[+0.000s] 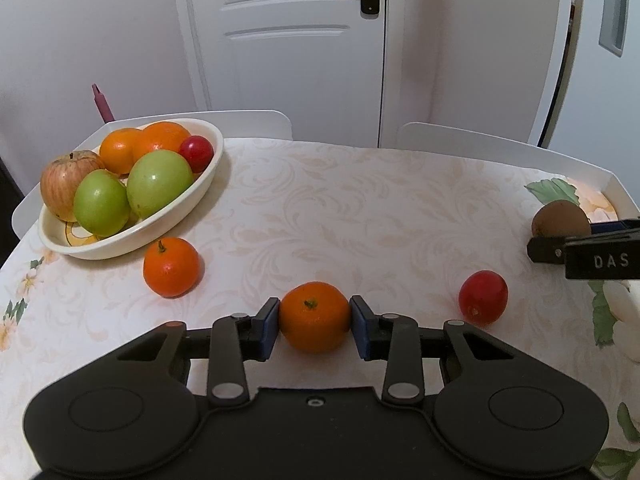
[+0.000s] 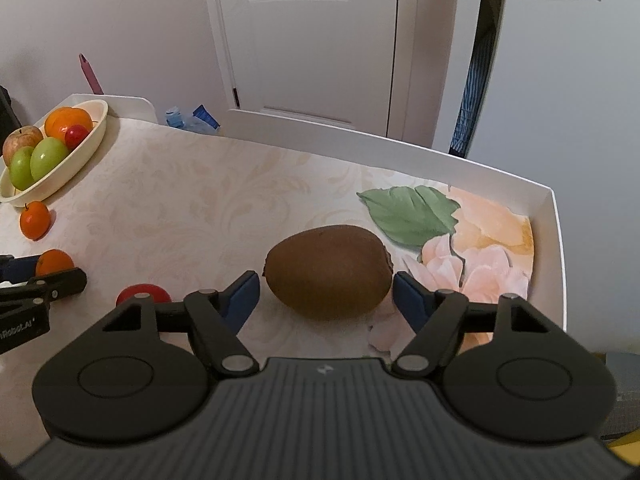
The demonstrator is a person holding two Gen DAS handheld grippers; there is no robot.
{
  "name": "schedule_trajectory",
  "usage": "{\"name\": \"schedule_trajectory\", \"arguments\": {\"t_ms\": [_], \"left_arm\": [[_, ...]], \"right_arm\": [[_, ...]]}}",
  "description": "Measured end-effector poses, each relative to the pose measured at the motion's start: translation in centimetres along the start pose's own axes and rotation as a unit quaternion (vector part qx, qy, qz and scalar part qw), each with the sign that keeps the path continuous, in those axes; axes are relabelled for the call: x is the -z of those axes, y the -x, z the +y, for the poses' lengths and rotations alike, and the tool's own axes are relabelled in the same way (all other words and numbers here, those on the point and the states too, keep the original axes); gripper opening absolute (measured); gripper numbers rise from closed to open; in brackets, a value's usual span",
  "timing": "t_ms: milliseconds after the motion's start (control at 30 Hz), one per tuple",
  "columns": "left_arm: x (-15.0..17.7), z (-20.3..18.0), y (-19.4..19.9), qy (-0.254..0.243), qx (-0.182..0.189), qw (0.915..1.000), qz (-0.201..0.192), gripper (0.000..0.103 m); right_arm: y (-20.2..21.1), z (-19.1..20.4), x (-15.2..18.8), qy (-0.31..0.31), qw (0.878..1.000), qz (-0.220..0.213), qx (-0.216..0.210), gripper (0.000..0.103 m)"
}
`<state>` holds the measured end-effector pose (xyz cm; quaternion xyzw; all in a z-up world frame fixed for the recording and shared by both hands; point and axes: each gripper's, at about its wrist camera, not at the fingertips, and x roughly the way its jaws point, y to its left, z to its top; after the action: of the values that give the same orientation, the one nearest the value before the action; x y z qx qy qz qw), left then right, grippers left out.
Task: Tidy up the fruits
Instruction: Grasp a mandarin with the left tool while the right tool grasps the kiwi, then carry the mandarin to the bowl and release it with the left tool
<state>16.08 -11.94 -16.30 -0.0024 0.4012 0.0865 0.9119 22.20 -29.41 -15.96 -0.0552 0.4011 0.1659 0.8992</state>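
My left gripper (image 1: 314, 328) is shut on a small orange (image 1: 314, 316) that rests on the table; its blue pads touch both sides. A cream bowl (image 1: 200, 192) at the far left holds an apple, two green fruits, two oranges and a red fruit. A second loose orange (image 1: 171, 267) lies just in front of the bowl. A red fruit (image 1: 483, 298) lies to the right. My right gripper (image 2: 326, 292) is open around a brown kiwi (image 2: 328, 270), with small gaps at both pads. The kiwi also shows in the left wrist view (image 1: 560, 218).
The table has a raised white rim (image 2: 556, 240) at the right and far sides. White chair backs (image 1: 256, 120) stand behind it. A pink object (image 1: 102, 104) sticks up behind the bowl. A closed white door (image 1: 288, 40) is beyond.
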Motion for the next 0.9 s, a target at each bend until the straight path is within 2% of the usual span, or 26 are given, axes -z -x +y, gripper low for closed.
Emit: {"name": "schedule_trajectory", "arguments": {"t_ms": [333,633,900], "left_arm": [[0.1,-0.1,0.0,-0.001,0.004,1.0000,-0.001,0.041],[0.1,-0.2,1.0,0.001,0.003,1.0000,-0.007,0.040],[-0.9,0.6,3.8,0.001,-0.003,0.9995,-0.031,0.040]], "right_arm": [[0.0,0.0,-0.1,0.009,1.000,-0.011,0.006,0.079],[1.3,0.5,-0.4,0.005,1.000,-0.022,0.003,0.078],[3.9,2.3,-1.6,0.006,0.999,-0.040,-0.015,0.078]]}}
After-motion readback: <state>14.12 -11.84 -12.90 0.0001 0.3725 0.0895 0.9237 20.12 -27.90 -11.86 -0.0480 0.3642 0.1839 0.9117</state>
